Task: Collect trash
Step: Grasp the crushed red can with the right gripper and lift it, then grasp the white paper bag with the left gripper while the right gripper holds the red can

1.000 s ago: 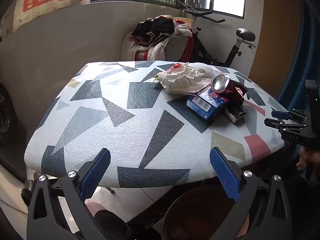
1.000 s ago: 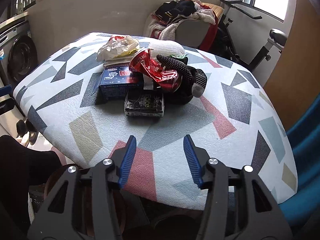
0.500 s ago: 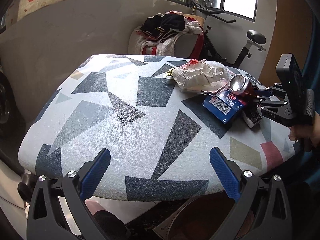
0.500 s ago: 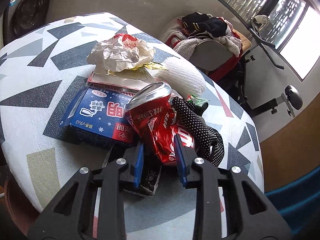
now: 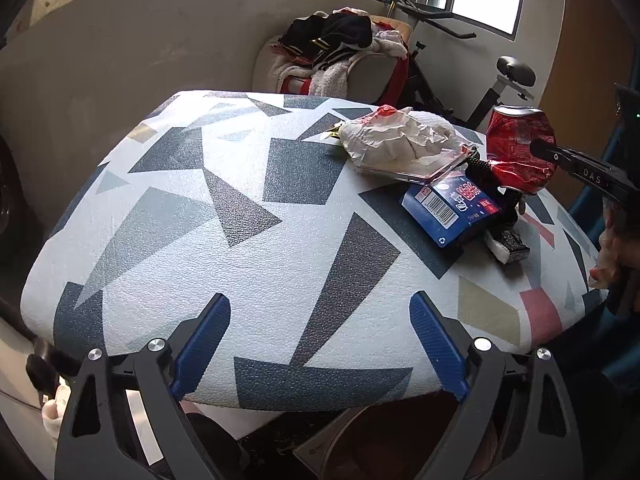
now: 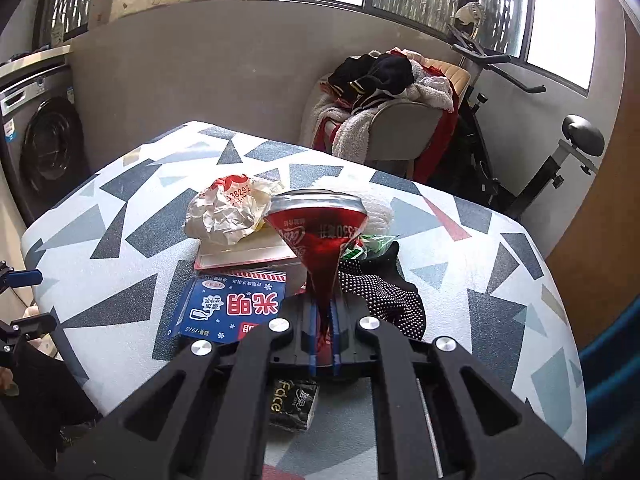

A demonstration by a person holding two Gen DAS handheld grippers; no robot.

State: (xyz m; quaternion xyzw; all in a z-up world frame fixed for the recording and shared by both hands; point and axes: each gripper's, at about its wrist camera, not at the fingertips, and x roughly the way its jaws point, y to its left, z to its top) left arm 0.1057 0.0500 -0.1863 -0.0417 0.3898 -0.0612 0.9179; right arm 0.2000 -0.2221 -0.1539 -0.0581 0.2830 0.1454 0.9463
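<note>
My right gripper [image 6: 324, 334] is shut on a crushed red soda can [image 6: 318, 236] and holds it above the trash pile; the can [image 5: 520, 148] also shows in the left wrist view. On the patterned table [image 5: 240, 240] lie a crumpled white wrapper [image 5: 396, 140], a clear flat tray [image 6: 244, 254], a blue carton [image 5: 452, 208], a black dotted glove [image 6: 384, 296] and a small black pack [image 6: 292, 404]. My left gripper [image 5: 320, 348] is open and empty at the table's near edge.
A round brown bin [image 5: 400, 440] stands below the table's near edge. A chair piled with clothes [image 6: 392, 104] and an exercise bike [image 6: 520, 132] stand behind the table. A washing machine [image 6: 40, 140] is at the left.
My right gripper has shut on the red can and lifted it off the pile, turning it upright. My left gripper has stayed open near the table's edge.
</note>
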